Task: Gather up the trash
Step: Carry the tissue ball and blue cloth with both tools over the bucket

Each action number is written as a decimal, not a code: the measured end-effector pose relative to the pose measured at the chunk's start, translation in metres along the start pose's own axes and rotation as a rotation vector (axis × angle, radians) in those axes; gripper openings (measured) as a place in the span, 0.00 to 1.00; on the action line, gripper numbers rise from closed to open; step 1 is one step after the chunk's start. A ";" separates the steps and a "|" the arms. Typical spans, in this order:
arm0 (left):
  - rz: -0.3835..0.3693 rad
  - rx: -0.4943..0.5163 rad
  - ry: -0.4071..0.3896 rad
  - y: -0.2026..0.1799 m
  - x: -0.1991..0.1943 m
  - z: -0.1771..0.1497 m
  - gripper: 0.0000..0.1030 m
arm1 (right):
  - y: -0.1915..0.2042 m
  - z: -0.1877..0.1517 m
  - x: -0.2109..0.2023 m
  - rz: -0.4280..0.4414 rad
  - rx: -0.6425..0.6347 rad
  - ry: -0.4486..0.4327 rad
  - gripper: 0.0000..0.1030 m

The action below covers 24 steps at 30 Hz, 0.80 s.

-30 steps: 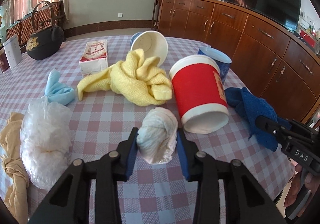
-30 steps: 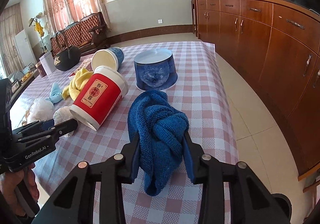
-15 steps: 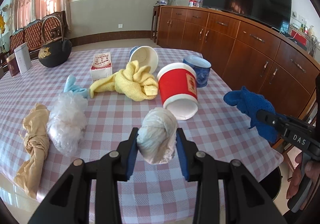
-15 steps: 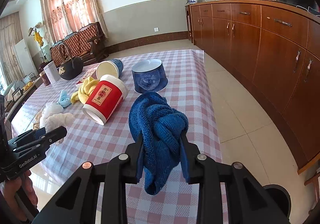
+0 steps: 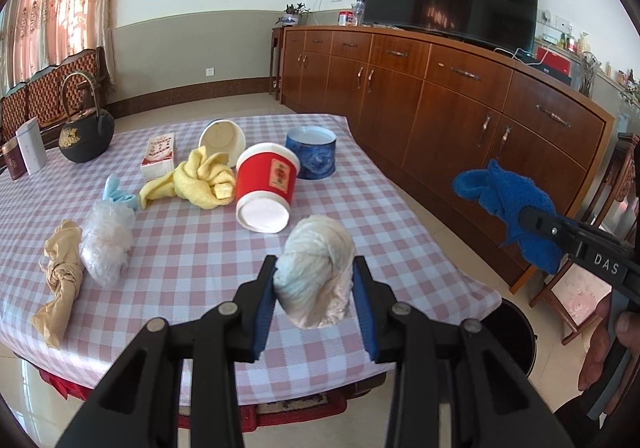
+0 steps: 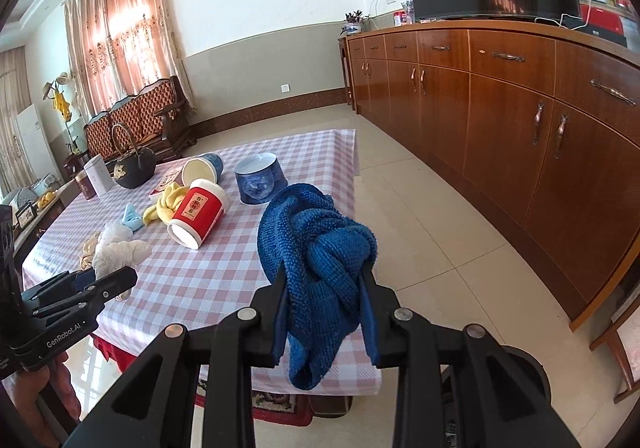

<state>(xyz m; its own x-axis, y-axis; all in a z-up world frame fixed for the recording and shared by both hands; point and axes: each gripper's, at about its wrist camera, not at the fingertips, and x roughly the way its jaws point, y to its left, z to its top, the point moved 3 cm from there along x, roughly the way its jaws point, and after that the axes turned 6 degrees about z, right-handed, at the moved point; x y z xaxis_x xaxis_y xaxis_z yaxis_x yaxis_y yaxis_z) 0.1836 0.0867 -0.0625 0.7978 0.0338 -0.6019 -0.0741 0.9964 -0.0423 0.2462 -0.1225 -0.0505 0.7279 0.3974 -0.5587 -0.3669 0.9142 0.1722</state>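
The white knotted bundle (image 5: 314, 272) sits pinched between the pads of the left gripper (image 5: 314, 288), lifted clear of the checked tablecloth (image 5: 192, 248). The right gripper (image 6: 324, 300) is clamped on a knotted blue cloth (image 6: 316, 248), its tail dangling beyond the table's edge. A dark round bin (image 5: 516, 332) shows on the floor just past the table corner, likely the target. To do this well, I would carry each piece squarely over the bin mouth before letting go, tail inside first. On the table lie a red cup (image 5: 266, 187), a yellow cloth (image 5: 200, 179), a plastic bag (image 5: 106, 244) and a tan rag (image 5: 60, 276).
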 end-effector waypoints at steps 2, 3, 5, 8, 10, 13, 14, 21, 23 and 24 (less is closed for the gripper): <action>-0.011 0.013 -0.006 -0.011 -0.004 0.000 0.37 | -0.009 -0.002 -0.012 -0.019 0.011 -0.009 0.31; -0.017 0.017 -0.010 -0.016 -0.006 0.001 0.37 | -0.014 -0.004 -0.018 -0.027 0.016 -0.013 0.31; -0.029 0.028 -0.018 -0.027 -0.009 0.002 0.37 | -0.023 -0.006 -0.029 -0.043 0.027 -0.022 0.31; -0.049 0.049 -0.027 -0.046 -0.014 0.003 0.37 | -0.037 -0.009 -0.047 -0.066 0.039 -0.037 0.31; -0.064 0.070 -0.030 -0.059 -0.017 0.002 0.37 | -0.047 -0.013 -0.058 -0.082 0.049 -0.044 0.31; -0.094 0.097 -0.029 -0.080 -0.020 -0.001 0.37 | -0.064 -0.021 -0.073 -0.109 0.065 -0.048 0.31; -0.106 0.107 -0.026 -0.088 -0.021 -0.003 0.37 | -0.071 -0.025 -0.077 -0.120 0.070 -0.046 0.31; -0.198 0.193 0.015 -0.147 -0.013 -0.020 0.37 | -0.124 -0.060 -0.103 -0.191 0.138 -0.010 0.31; -0.224 0.215 0.029 -0.164 -0.009 -0.024 0.37 | -0.136 -0.069 -0.108 -0.207 0.152 -0.001 0.31; -0.234 0.225 0.031 -0.172 -0.007 -0.026 0.37 | -0.142 -0.072 -0.110 -0.213 0.159 0.003 0.31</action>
<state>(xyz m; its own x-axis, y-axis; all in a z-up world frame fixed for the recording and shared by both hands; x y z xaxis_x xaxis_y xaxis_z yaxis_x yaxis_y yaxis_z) 0.1753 -0.0872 -0.0714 0.7587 -0.1974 -0.6208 0.2464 0.9692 -0.0072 0.1765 -0.3018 -0.0724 0.7775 0.1942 -0.5982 -0.1095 0.9784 0.1753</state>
